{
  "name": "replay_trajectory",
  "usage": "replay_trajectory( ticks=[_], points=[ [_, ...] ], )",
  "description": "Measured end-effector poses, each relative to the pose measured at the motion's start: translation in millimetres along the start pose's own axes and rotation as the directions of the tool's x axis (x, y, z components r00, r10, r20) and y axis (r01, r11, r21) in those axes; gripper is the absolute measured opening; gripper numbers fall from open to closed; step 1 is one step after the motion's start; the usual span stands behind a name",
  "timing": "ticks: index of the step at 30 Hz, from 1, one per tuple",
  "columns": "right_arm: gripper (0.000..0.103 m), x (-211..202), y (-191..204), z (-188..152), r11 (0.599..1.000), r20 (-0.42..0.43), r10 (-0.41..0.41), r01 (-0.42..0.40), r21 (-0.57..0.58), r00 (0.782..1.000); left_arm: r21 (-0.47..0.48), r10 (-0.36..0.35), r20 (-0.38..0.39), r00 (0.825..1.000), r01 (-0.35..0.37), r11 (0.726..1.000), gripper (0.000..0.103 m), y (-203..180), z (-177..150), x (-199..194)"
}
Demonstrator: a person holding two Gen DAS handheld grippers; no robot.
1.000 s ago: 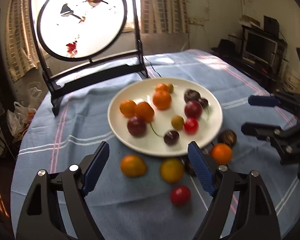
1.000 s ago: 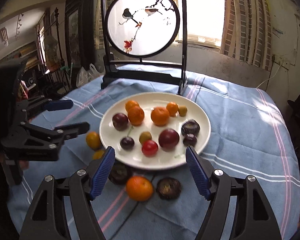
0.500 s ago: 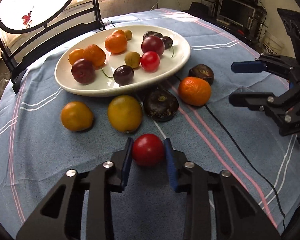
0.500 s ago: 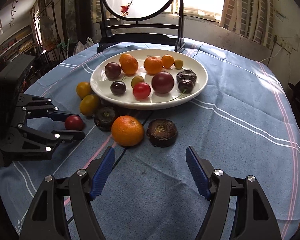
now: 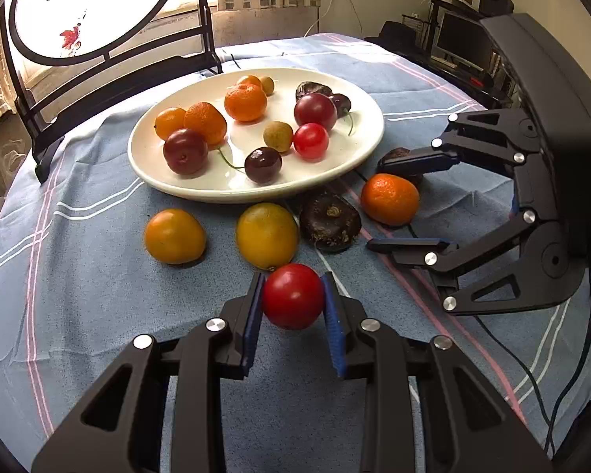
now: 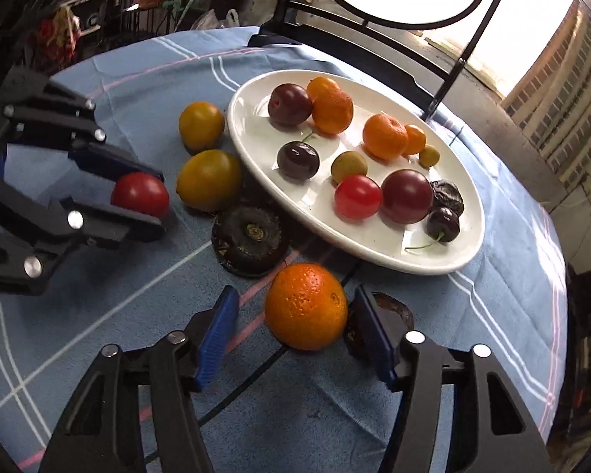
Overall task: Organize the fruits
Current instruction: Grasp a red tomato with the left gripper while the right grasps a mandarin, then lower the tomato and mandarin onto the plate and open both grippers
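My left gripper [image 5: 292, 280] is shut on a red tomato [image 5: 292, 295] just above the blue cloth, in front of the white plate [image 5: 201, 194]. The right wrist view shows the same tomato [image 6: 140, 194] between the left gripper's pads [image 6: 154, 202]. My right gripper [image 6: 295, 299] is down around a loose orange [image 6: 305, 305], its jaws closing. A gap still shows at the left pad [image 6: 220, 327]. The left wrist view shows the right gripper [image 5: 376, 205] straddling this orange [image 5: 390, 199]. The plate [image 6: 413, 265] holds several oranges, plums, cherries and a tomato.
Two yellow-orange fruits [image 5: 174, 235] [image 5: 266, 235] and a dark flat fruit [image 5: 329, 220] lie loose before the plate. Another dark fruit [image 6: 394, 309] sits behind my right finger. A round bird screen on a black stand [image 5: 110, 55] stands behind the plate. A black cable [image 5: 532, 374] crosses the cloth.
My left gripper came down and closed on the red tomato, then held still. My right gripper dropped, rolled and moved over the loose orange, its jaws narrowing around it.
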State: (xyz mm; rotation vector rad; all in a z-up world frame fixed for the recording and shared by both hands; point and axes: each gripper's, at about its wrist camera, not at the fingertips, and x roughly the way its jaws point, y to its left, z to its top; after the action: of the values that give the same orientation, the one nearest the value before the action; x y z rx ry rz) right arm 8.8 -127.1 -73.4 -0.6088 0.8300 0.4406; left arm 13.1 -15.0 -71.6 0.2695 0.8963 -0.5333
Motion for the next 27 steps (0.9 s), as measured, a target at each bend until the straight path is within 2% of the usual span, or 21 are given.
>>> replay_trajectory(
  ticks=[1, 2, 7, 14, 27],
  points=[
    [0.046, -1.0, 0.6, -0.6, 1.0, 0.001, -0.029, 0.029, -0.008, 1.0, -0.005, -0.002, -0.001, 1.0, 0.002, 1.0, 0.028, 1.0, -0.3, -0.4],
    [0.04, -1.6, -1.2, -1.7, 0.999, 0.003, -0.046, 0.046, -0.003, 0.999, -0.009, 0.0, -0.001, 1.0, 0.0, 1.0, 0.028, 1.8, -0.1, -0.3],
    [0.039, -8.7, -17.3, -13.0, 0.989, 0.036, 0.059, -0.063, 0.137, 0.998, -0.015, 0.013, 0.004, 1.0, -0.013, 1.0, 0.028, 2.7, 0.4, -1.3],
    [0.039, -19.5, -25.6, -25.9, 0.934, 0.099, 0.208, -0.228, 0.275, 0.973, -0.002, 0.066, 0.015, 0.998, -0.066, 0.998, 0.028, -4.3, -0.9, -4.3],
    [0.039, -27.4, -13.2, -33.5, 0.917, 0.11, 0.235, -0.258, 0.304, 0.966, 0.008, 0.106, 0.028, 0.994, -0.106, 0.994, 0.028, -13.8, -1.1, -12.6]
  ],
)
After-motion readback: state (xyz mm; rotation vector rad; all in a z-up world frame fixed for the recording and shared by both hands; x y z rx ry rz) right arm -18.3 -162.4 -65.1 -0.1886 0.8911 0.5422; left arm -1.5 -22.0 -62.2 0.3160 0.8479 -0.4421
